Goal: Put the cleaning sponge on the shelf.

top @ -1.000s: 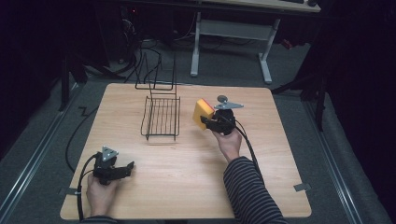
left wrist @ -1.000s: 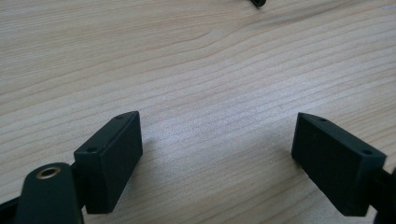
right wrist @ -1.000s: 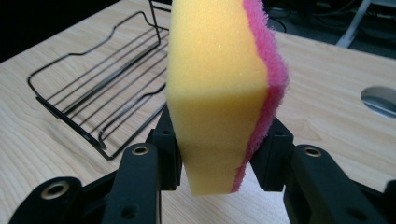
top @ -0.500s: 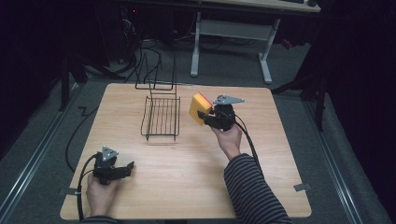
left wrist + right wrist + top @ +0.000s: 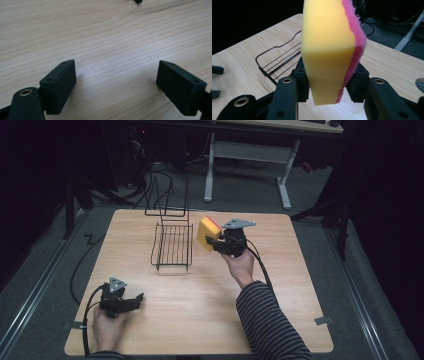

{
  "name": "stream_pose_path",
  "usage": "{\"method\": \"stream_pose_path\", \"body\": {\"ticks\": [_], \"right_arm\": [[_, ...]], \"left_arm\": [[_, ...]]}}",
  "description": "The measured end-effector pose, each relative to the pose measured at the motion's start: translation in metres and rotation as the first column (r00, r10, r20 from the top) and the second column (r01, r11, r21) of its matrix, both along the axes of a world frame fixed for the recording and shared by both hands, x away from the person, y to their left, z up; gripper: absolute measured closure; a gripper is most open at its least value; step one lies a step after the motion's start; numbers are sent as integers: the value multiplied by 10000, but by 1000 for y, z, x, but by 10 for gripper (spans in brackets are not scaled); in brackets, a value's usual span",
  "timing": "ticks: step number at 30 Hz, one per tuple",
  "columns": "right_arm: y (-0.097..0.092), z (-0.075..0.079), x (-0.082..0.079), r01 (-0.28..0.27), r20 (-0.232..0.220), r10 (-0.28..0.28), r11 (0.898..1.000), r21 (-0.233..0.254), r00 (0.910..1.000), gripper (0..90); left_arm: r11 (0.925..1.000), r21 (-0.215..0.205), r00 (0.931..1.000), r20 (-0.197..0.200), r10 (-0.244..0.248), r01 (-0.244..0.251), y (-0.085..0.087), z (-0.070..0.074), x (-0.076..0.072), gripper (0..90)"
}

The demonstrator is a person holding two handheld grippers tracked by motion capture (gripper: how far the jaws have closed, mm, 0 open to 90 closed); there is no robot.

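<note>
My right gripper (image 5: 216,243) is shut on a yellow sponge (image 5: 207,234) with a pink scouring side, held upright in the air just right of a black wire rack (image 5: 173,246). In the right gripper view the sponge (image 5: 329,47) is squeezed between the two pads of the gripper (image 5: 329,82), and the wire rack (image 5: 278,60) lies beyond on the left. My left gripper (image 5: 134,301) rests near the table's front left, held by a hand. In the left gripper view the left gripper (image 5: 116,85) stands open over bare wood, nothing between its jaws.
The wooden table (image 5: 300,280) has dark floor around it. A taller black wire frame (image 5: 167,200) stands behind the rack at the far edge. A white desk frame (image 5: 250,155) stands beyond the table. Cables trail off the left side.
The right gripper has carried the sponge up and leftward, closer to the wire rack. The left gripper has stayed put.
</note>
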State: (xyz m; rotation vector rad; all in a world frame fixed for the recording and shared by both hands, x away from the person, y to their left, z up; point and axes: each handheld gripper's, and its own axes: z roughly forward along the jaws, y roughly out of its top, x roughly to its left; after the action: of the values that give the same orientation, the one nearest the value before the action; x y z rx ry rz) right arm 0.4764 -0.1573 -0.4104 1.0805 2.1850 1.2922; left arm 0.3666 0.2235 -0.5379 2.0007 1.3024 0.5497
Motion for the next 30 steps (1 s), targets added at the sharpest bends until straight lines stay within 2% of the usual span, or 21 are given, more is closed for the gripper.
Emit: {"method": "stream_pose_path", "body": {"ticks": [9, 30], "right_arm": [[11, -1, 5, -173, -64, 173, 9998, 36, 9998, 602], [43, -7, 14, -611, -114, 608, 9978, -271, 9981, 601]], "left_arm": [[10000, -3, 10000, -2, 2, -2, 0, 0, 0, 170], [10000, 7, 10000, -5, -8, 8, 0, 0, 0, 169]]}}
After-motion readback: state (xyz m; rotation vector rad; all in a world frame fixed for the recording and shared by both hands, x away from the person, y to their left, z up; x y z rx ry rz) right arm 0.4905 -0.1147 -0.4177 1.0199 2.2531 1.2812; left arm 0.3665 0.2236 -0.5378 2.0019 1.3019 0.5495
